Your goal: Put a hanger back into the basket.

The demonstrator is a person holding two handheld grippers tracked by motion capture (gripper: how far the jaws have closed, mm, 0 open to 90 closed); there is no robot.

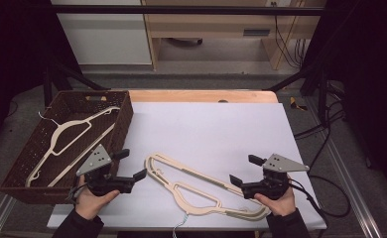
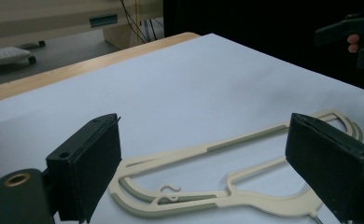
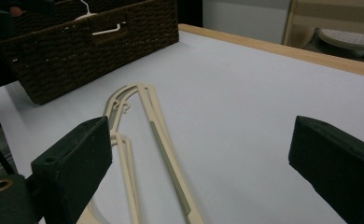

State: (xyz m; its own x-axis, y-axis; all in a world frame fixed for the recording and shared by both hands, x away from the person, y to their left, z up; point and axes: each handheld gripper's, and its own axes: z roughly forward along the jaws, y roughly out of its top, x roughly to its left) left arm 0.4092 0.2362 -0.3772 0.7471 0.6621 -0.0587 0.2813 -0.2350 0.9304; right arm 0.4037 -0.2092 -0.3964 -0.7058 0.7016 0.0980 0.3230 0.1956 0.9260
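High view: the cream hanger (image 1: pixel 201 186) lies flat on the white table sheet (image 1: pixel 216 129), long axis running diagonally from upper left near my left gripper (image 1: pixel 130 164) down to lower right under my right gripper (image 1: pixel 243 170). Left gripper sits just beside the hanger's rounded upper-left end, jaws apart with nothing in them; right gripper sits by the lower-right end, jaws spread too, nothing held. Left looks a touch nearer to a graspable end, I judge. Brown wicker basket (image 1: pixel 124 126) stands at the left edge of the table with a second hanger (image 1: pixel 67 136) already inside; it is close behind the left hand, so any lift has to swing over its near wall

Left gripper view: both pads wide, hanger (image 2: pixel 217 186) on the sheet right between and ahead of them, its hook end closest, arms stretching away toward the right gripper (image 2: pixel 357 42). Nothing blocks the drop

Right gripper view: jaws wide open, hanger (image 3: pixel 143 140) lies ahead and left of centre, pointing away toward the basket (image 3: pixel 101 51). Path clear
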